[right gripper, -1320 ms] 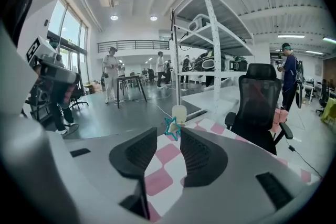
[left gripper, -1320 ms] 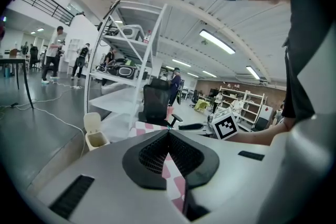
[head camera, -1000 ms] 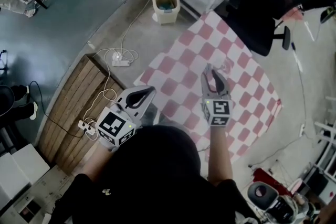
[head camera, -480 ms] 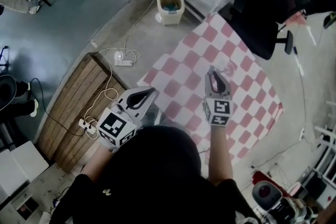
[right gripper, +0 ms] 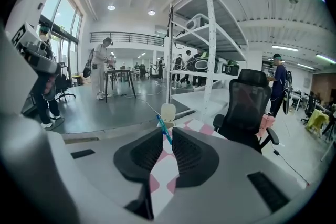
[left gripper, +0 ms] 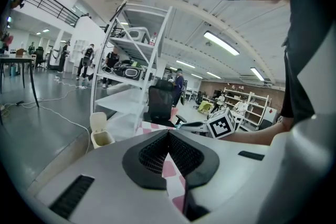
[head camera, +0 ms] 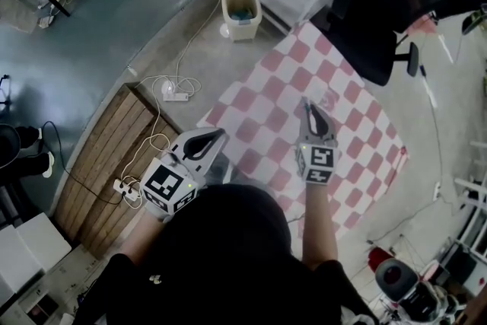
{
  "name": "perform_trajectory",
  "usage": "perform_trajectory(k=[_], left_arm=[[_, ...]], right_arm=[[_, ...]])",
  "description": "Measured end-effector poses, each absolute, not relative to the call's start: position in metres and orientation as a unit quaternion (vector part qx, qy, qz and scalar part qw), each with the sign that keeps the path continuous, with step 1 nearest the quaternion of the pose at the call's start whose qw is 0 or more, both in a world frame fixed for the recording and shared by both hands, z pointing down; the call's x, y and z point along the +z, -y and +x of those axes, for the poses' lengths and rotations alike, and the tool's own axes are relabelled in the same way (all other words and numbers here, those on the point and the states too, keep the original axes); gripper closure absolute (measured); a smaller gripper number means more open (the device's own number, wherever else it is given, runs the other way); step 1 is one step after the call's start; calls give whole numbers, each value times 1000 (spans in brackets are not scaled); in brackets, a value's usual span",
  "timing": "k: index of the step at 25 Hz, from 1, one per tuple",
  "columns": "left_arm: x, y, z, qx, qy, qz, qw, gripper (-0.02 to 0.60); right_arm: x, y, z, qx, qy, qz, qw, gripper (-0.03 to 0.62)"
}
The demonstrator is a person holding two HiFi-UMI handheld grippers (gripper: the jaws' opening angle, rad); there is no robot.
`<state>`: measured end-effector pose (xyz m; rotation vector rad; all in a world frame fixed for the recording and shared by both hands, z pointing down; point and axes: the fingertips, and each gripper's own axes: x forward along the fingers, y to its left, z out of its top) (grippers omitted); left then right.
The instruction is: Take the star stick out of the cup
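Observation:
A thin blue stick (right gripper: pixel 163 128) stands slanted between the tips of my right gripper (right gripper: pixel 167 131). Its jaws are closing around the stick, and a narrow gap still shows beside it. In the head view my right gripper (head camera: pixel 312 112) points at a small clear cup (head camera: pixel 327 97) on the pink and white checked cloth (head camera: pixel 259 95). The stick's star end and the cup are hidden in the right gripper view. My left gripper (head camera: pixel 213 135) is held low at the cloth's left edge, its tips meeting (left gripper: pixel 168 132) with nothing between them.
A cream bin (head camera: pixel 240 2) stands beyond the cloth's far corner. A black office chair (head camera: pixel 373 19) sits at the far right, next to a white shelf rack (right gripper: pixel 210 60). Cables and a power strip (head camera: pixel 173 93) lie left of the cloth, beside wooden boards (head camera: pixel 106 156).
My right gripper's jaws have narrowed from wide apart to close around the stick, and it has edged forward toward the cup. The left gripper has stayed put.

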<state>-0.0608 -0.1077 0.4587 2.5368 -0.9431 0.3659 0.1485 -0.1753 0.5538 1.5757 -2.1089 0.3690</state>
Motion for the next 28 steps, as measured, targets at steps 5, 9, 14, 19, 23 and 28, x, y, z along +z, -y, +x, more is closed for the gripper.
perform_trajectory(k=[5, 9, 14, 19, 23, 28], left_arm=[[456, 108, -61, 128, 336, 911, 202, 541], [454, 108, -60, 126, 332, 913, 199, 541], [451, 108, -57, 121, 324, 918, 196, 541], [446, 109, -51, 114, 312, 924, 191, 541], [442, 111, -43, 107, 298, 930, 186, 541], [436, 113, -31, 97, 276, 939, 180, 541]], right_arm=[[547, 176, 152, 128, 766, 584, 236, 537], [539, 177, 156, 121, 763, 590, 236, 548], [533, 176, 163, 113, 756, 598, 240, 557], [518, 174, 166, 106, 752, 607, 234, 562], [491, 170, 167, 93, 751, 617, 217, 563], [453, 159, 166, 73, 752, 628, 190, 563]])
